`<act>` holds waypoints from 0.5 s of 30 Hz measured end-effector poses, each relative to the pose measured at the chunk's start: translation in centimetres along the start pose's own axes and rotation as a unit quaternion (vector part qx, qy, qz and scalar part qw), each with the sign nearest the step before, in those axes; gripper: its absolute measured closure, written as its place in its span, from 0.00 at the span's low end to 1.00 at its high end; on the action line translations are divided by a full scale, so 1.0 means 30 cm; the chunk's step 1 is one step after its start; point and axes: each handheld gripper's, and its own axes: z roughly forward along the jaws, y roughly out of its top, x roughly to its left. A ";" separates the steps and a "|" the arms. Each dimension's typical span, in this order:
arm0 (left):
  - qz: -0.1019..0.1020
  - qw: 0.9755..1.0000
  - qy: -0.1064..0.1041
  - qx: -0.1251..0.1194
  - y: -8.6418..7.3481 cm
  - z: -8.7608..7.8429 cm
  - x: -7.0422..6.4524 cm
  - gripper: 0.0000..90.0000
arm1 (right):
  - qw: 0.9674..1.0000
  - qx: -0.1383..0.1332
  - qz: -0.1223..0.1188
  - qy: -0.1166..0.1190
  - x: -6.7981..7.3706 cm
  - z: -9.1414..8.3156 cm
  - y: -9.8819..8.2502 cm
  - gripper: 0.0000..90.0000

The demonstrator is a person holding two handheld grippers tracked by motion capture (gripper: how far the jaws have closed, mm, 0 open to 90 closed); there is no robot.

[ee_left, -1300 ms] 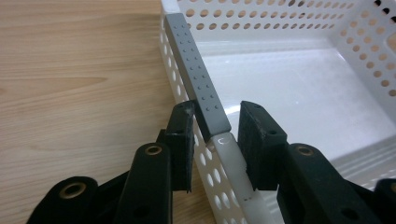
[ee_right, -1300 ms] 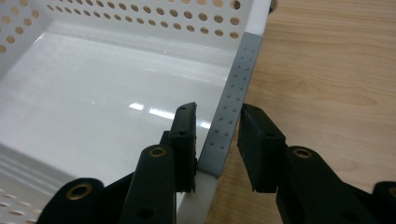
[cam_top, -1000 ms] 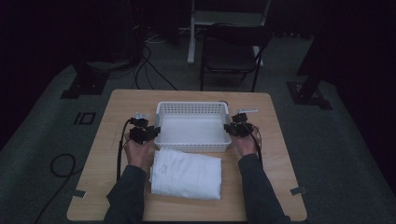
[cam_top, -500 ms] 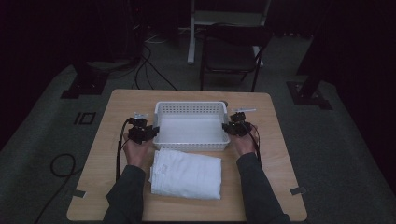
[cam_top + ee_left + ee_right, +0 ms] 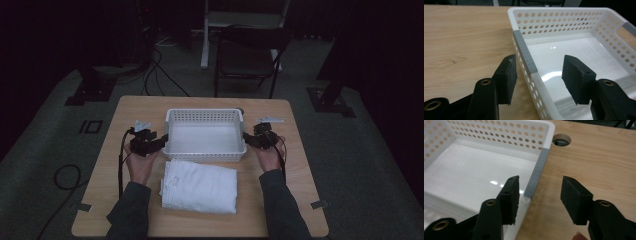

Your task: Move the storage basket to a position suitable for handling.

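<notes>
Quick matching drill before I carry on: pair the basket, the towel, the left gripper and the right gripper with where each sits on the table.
1 basket
2 towel
3 left gripper
4 right gripper

a at the basket's left wall
b nearest the person, folded
c at the basket's right wall
d mid-table, empty

Pairs: 1-d, 2-b, 3-a, 4-c

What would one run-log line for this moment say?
left claw: just opened, straddling basket wall | right claw: just opened, straddling opposite wall | folded white cloth: beside basket
</notes>
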 end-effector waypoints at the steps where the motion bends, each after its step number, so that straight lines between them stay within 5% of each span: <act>1: 0.003 1.000 0.003 -0.003 -0.006 -0.016 -0.005 0.48 | 1.000 -0.003 -0.002 -0.002 0.001 -0.019 -0.009 0.51; 9: -0.001 1.000 0.002 -0.016 -0.093 -0.131 -0.028 0.47 | 0.999 -0.019 -0.038 0.011 0.013 -0.172 -0.098 0.49; 15: 0.014 0.999 -0.023 0.027 -0.201 -0.131 -0.082 0.47 | 0.996 -0.006 -0.030 0.088 0.071 -0.203 -0.223 0.49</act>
